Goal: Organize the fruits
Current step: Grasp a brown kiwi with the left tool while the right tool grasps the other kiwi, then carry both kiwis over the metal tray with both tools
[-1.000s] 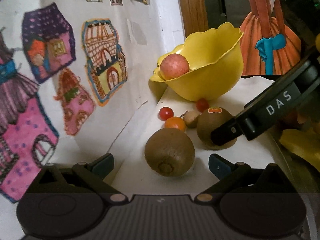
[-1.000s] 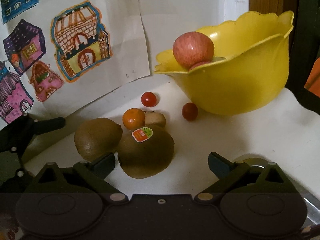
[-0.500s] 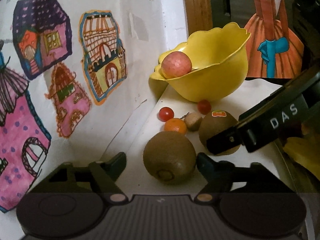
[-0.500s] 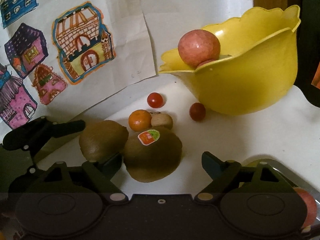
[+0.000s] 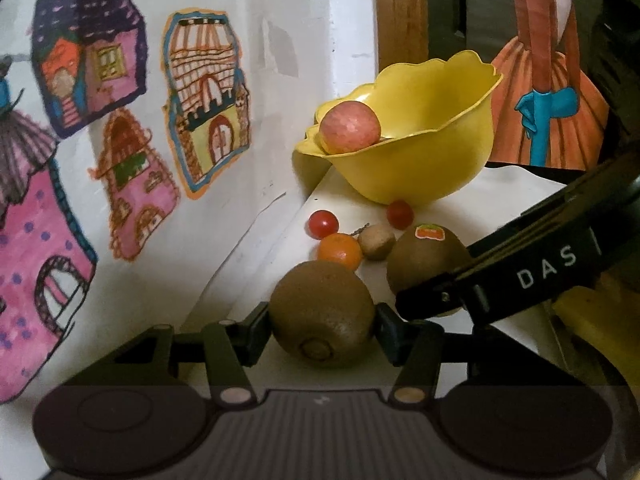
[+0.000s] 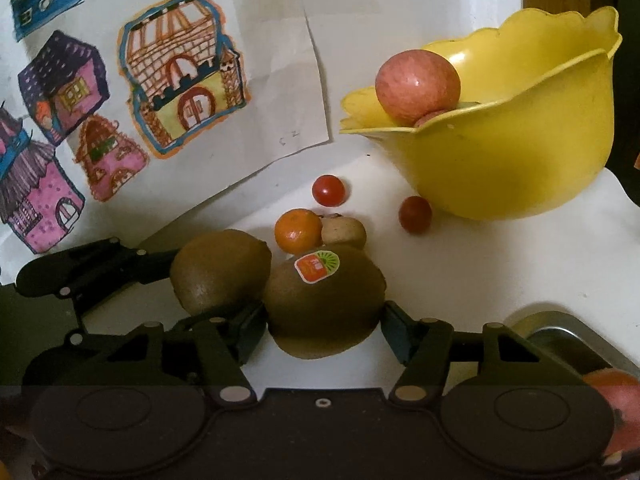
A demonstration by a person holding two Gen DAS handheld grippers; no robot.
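A plain brown kiwi [image 5: 322,308] lies on the white counter [image 5: 516,188], and my left gripper [image 5: 322,322] is shut on it, a pad against each side. Beside it a kiwi with a sticker [image 6: 324,304] sits between the pads of my right gripper [image 6: 322,322], which is shut on it. The two kiwis touch each other. Behind them stands a yellow bowl [image 6: 520,160] holding a red apple [image 6: 418,80]. One of the right gripper's fingers [image 5: 520,276] crosses the left wrist view and hides part of the stickered kiwi [image 5: 428,256].
Between the kiwis and the bowl lie a small orange [image 6: 298,230], a small brown fruit [image 6: 344,232] and two cherry tomatoes [image 6: 328,191] [image 6: 415,214]. A wall with house drawings [image 6: 180,72] borders the left. A metal tray [image 6: 560,336] with a red fruit [image 6: 616,396] sits at the lower right.
Both grippers have moved in and shut: the left around the plain kiwi, the right around the stickered kiwi. The fruits have stayed in place.
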